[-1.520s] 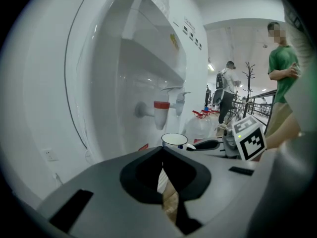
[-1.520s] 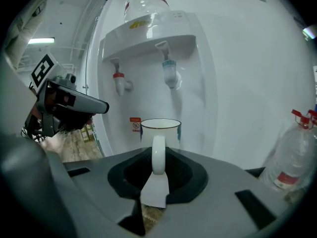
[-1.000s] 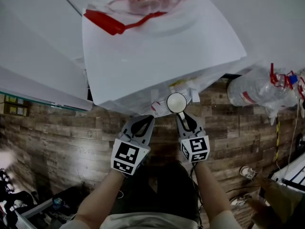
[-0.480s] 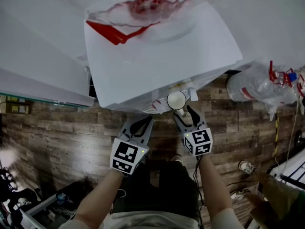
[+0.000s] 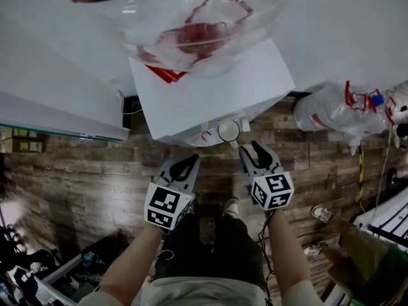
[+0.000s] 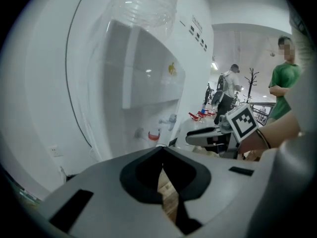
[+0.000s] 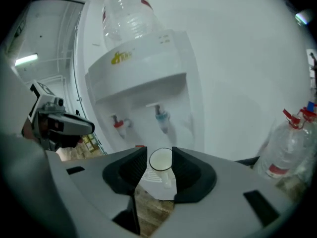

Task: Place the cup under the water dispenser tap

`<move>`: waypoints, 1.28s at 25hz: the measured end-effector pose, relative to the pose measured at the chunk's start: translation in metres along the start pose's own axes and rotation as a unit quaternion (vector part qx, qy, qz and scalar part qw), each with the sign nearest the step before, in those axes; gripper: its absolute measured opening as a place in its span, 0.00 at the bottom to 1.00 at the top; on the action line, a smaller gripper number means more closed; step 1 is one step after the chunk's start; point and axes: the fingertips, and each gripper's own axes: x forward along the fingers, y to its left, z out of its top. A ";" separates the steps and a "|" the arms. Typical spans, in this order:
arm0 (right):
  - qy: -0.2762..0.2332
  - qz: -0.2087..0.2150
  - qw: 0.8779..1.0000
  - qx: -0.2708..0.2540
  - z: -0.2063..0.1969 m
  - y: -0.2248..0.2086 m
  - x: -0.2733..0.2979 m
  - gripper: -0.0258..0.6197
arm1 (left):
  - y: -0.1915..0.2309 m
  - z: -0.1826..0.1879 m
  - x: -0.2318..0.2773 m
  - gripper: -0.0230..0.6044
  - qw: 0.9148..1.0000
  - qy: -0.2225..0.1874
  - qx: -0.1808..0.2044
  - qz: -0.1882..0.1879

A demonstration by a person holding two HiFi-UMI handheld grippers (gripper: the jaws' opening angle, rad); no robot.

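Cup (image 7: 161, 160) stands upright on the tray (image 7: 148, 178) of the dispenser (image 7: 148, 73), handle toward the near side; it looks lined up below the blue tap (image 7: 161, 118), with the red tap (image 7: 118, 123) off to its left, though whether it sits squarely under the spout I cannot tell; nothing holds it. Right tool (image 5: 252, 148) hangs just near of the cup and apart from it; its jaws are parted and have just been closing, with nothing between the pads, since the cup only shows through the gap from farther off; released, then. Left tool (image 5: 188, 162) sits beside it to the left, jaws together and empty, taking no part. Bottle (image 7: 126, 14) caps the dispenser; a spare bottle (image 5: 331, 110) lies on the wooden floor (image 5: 76, 171) well to the right.

Placing seems done, so the step in hand is the let-go and retreat; the next move probably calls only for drawing both tools clear toward the near side, without brushing the handle or nudging the cup off the tray; a small shift under the spout may be wanted if it proves off-centre.
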 end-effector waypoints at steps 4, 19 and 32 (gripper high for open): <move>-0.008 -0.004 1.000 0.016 0.043 0.004 -0.036 0.21 | -0.007 0.039 -0.021 0.05 1.000 -0.008 -0.003 0.003; -0.073 -0.031 0.996 -0.046 0.220 0.039 -0.186 0.12 | -0.040 0.184 -0.125 0.05 0.998 -0.067 0.017 0.006; -0.176 -0.031 0.980 -0.085 0.349 0.103 -0.308 0.10 | -0.089 0.297 -0.214 0.05 0.984 -0.138 0.112 -0.011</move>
